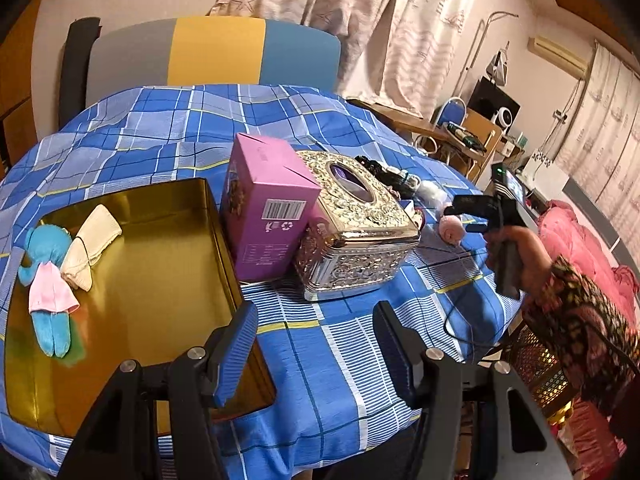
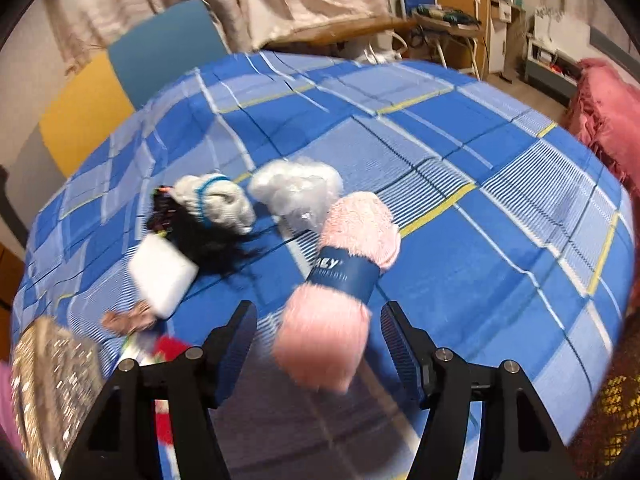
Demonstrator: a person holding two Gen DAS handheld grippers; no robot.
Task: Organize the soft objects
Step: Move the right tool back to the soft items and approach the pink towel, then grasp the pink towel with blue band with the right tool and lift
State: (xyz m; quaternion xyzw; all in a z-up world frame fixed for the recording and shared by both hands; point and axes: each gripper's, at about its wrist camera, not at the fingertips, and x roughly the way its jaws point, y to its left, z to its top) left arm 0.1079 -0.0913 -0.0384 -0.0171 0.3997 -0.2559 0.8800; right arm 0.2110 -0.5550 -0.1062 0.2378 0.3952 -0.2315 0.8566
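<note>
The right gripper's [image 2: 318, 344] fingers stand apart with the pink yarn skein [image 2: 340, 280] between them, not yet clamped; its long axis runs near to far, tilting rightward; the left gripper's [image 1: 316, 346] fingers, also apart and holding nothing, hover over the tabletop [image 1: 340, 344] beside the gold tin [image 1: 140, 280], where the blue plush doll [image 1: 46, 280] and cream sock [image 1: 92, 248] lie; the right hand is nearer the skein.

A purple carton [image 1: 270, 208] stands touching an ornate silver tissue box [image 1: 356, 228].
</note>
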